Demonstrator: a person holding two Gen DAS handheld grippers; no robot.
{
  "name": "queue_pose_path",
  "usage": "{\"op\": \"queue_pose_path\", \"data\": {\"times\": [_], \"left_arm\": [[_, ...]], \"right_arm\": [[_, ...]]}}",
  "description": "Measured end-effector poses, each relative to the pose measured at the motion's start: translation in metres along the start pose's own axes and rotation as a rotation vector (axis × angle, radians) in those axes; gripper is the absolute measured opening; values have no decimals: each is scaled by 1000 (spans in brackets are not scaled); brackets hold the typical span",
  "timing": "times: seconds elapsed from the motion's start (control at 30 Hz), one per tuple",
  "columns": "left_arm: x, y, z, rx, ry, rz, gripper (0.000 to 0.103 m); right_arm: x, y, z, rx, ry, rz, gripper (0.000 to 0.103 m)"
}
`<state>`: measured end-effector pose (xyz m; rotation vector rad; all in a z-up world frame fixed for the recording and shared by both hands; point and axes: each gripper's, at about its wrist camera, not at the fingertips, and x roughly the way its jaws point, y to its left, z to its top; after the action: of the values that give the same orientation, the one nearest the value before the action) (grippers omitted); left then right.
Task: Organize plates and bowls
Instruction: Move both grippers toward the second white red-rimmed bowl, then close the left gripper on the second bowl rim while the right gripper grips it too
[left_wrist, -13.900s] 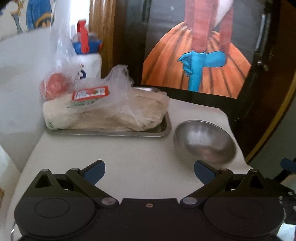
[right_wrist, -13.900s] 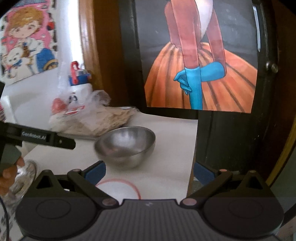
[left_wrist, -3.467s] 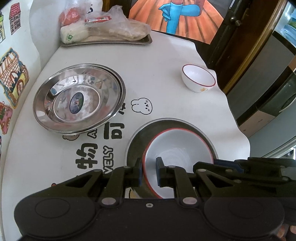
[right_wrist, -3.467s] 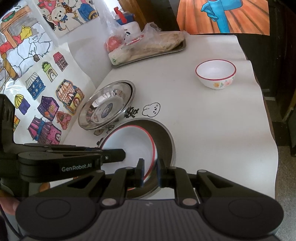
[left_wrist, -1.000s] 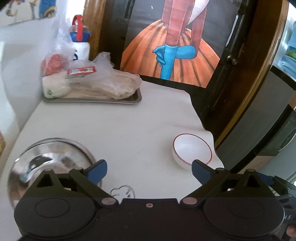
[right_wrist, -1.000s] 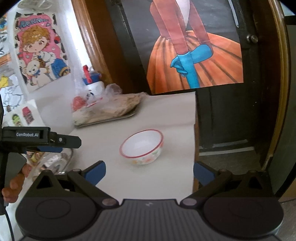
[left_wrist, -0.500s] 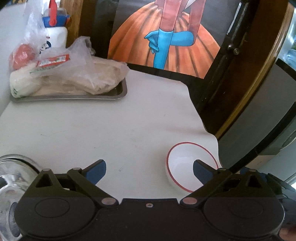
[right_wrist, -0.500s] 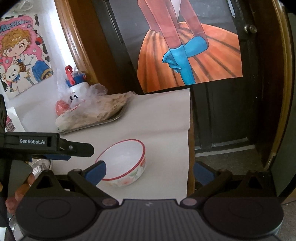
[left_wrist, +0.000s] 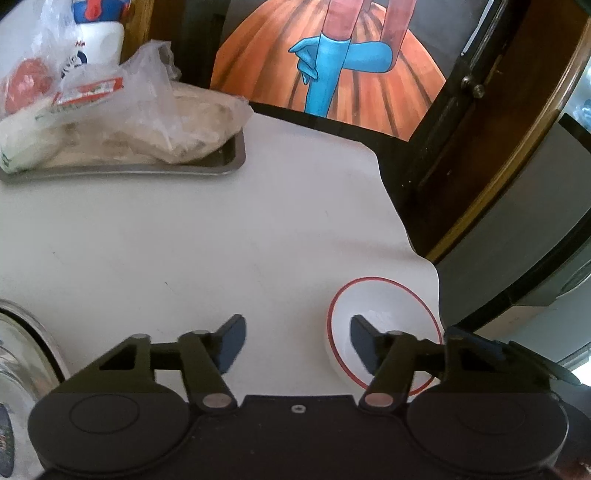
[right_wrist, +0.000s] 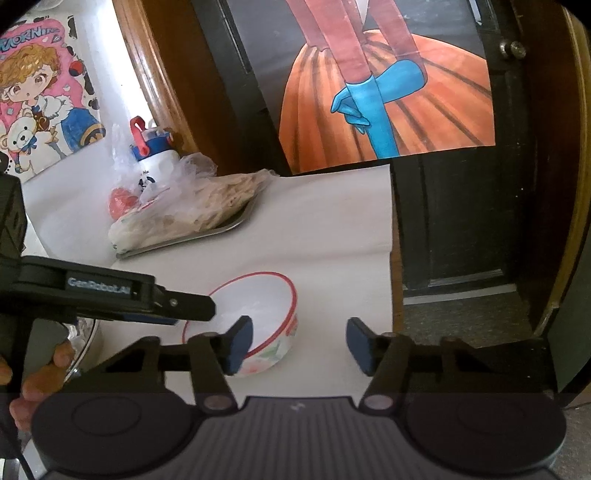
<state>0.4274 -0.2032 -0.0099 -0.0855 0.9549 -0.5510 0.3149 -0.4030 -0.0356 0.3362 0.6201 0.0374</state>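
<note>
The red-rimmed white bowl (left_wrist: 384, 325) sits near the white surface's (left_wrist: 184, 240) right edge. Left claw (left_wrist: 297, 341) and right claw (right_wrist: 299, 343) are half-spread and closing, each straddling opposite rim sections without gripping, apparently for a two-sided lift toward stacking.

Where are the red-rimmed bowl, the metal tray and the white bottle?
red-rimmed bowl (right_wrist: 258, 295): right wrist view, inner wall.
metal tray (left_wrist: 236, 155): left wrist view, right rim.
white bottle (right_wrist: 157, 164): right wrist view, body below the cap.
</note>
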Motion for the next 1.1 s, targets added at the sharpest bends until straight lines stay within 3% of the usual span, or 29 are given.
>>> {"op": "queue_pose_path", "data": {"times": [0.23,0.37,0.63,1.1], "left_arm": [[7,-2,-1,-2,33,-22,36],[7,-1,-2,-23,40,-29,32],[9,-5,-3,-35,50,-57,15],[6,-9,-5,-64,55,-65,9]], "right_arm": [[5,6,3,11,24,23,40],[8,8,1,37,37,40,39],[10,10,0,55,38,30,34],[6,-1,-1,153,28,50,20]]}}
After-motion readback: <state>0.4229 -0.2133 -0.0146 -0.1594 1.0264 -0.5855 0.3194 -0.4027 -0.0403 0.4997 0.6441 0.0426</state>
